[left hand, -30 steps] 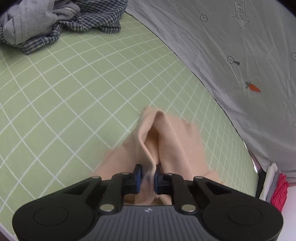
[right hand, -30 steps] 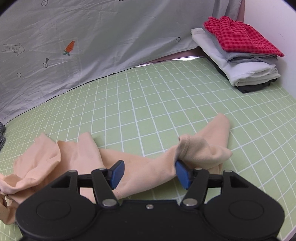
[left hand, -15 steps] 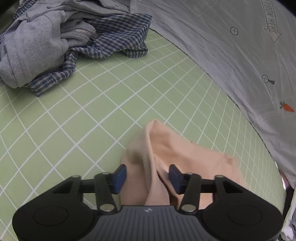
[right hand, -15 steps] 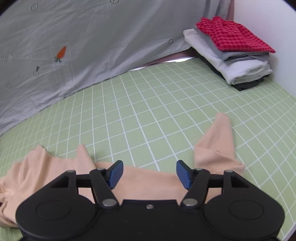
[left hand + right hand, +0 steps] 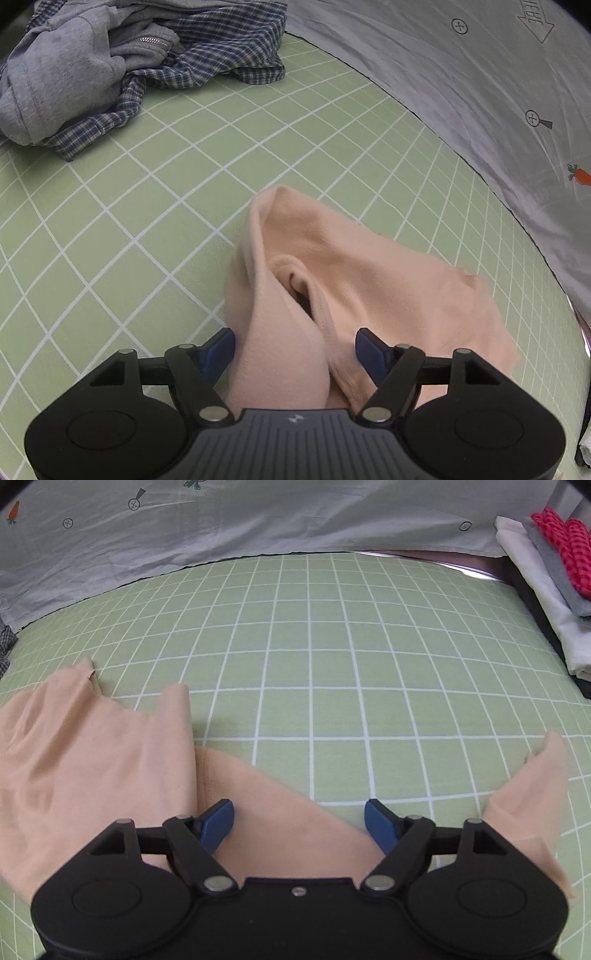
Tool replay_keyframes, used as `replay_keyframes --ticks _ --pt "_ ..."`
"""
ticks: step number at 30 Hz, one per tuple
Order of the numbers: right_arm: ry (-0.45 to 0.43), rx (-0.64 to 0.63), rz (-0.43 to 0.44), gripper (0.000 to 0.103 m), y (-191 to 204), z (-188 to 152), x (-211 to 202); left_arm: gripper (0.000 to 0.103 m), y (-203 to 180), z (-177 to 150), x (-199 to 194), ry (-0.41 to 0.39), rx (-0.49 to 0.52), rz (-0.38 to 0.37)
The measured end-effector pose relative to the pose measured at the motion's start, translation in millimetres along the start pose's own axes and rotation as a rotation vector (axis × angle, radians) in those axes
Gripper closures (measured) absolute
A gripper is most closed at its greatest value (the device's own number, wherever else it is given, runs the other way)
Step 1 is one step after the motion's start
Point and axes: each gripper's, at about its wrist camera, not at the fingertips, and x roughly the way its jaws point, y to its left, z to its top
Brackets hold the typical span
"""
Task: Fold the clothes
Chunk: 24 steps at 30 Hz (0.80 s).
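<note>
A peach-coloured garment [image 5: 369,280] lies crumpled on the green checked sheet [image 5: 155,206]. In the left wrist view a raised fold of it runs between the blue pads of my left gripper [image 5: 295,350], whose jaws are opening and do not press on the cloth. In the right wrist view the same garment [image 5: 92,760] spreads from the left edge under my right gripper [image 5: 299,821] to a pointed end at the right. The right jaws are also opening, with the cloth lying flat below them, untouched by the pads.
A heap of a grey zip hoodie [image 5: 62,70] and a blue plaid shirt [image 5: 207,55] lies at the far left. A stack of folded clothes [image 5: 546,568] with a red checked item on top stands at the far right. A grey printed sheet [image 5: 221,520] hangs behind.
My left gripper was shut on a fold of the peach garment and has let it go, its jaws now wide. The right gripper sank closer to the cloth and its jaws widened; the garment settled flatter.
</note>
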Motion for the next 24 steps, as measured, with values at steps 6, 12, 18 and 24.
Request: replay_keyframes --ticks 6,12,18,24 --pt "-0.058 -0.079 0.059 0.078 8 -6 -7 0.03 -13 -3 4 0.016 0.064 0.023" --pt "-0.212 -0.045 -0.008 0.098 -3 7 -33 0.03 -8 1 7 0.024 0.053 0.031" --pt "-0.318 0.026 -0.245 0.084 -30 35 -50 0.029 -7 -6 3 0.034 0.026 -0.008" --pt "-0.235 0.125 -0.159 0.054 -28 19 -48 0.029 -20 -16 -9 0.017 0.059 -0.069"
